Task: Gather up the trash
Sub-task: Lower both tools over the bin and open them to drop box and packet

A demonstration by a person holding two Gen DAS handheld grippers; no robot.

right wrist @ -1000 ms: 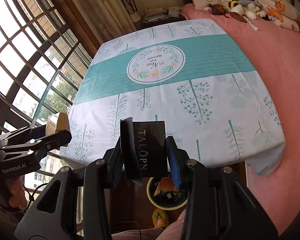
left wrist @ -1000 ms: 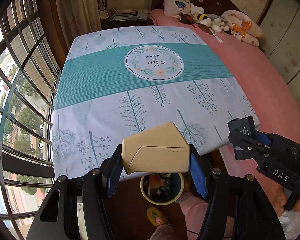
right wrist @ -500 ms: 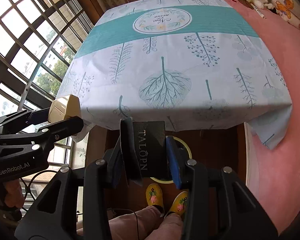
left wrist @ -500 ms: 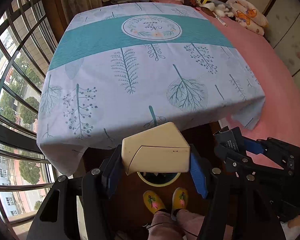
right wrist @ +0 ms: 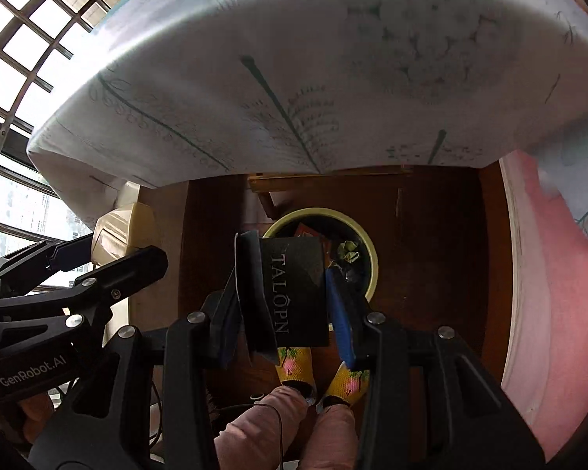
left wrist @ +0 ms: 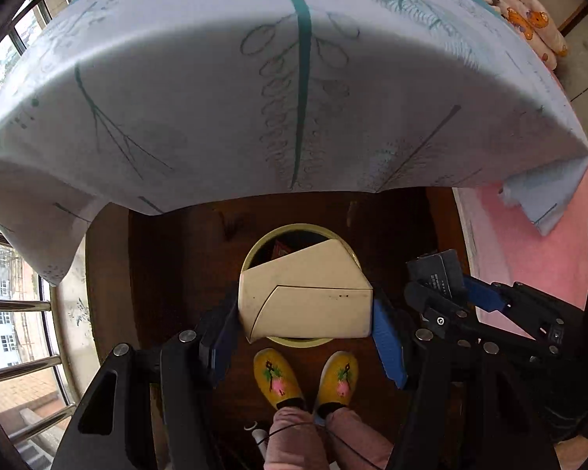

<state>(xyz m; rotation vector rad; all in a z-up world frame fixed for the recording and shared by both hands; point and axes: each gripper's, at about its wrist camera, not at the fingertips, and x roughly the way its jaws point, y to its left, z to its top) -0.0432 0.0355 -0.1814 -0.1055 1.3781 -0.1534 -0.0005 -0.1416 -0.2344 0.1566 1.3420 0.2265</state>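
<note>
Overhead, the leaf-print tablecloth (left wrist: 294,78) hangs over the yellow-rimmed bin (right wrist: 366,250) on the floor. My left gripper (left wrist: 305,309) clamps a cream box (left wrist: 305,297) above the bin; my right gripper (right wrist: 286,293) pinches a black TALOPN box (right wrist: 298,290). Dropped off-centre, either could clip the rim and fall by my slippers (left wrist: 278,376). Both boxes hide most of the bin's contents.

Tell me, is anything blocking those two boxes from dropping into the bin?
Nothing visible does. The cream box and black box hang right above the open trash bin, whose mouth is uncovered; the tablecloth hangs farther back.
</note>
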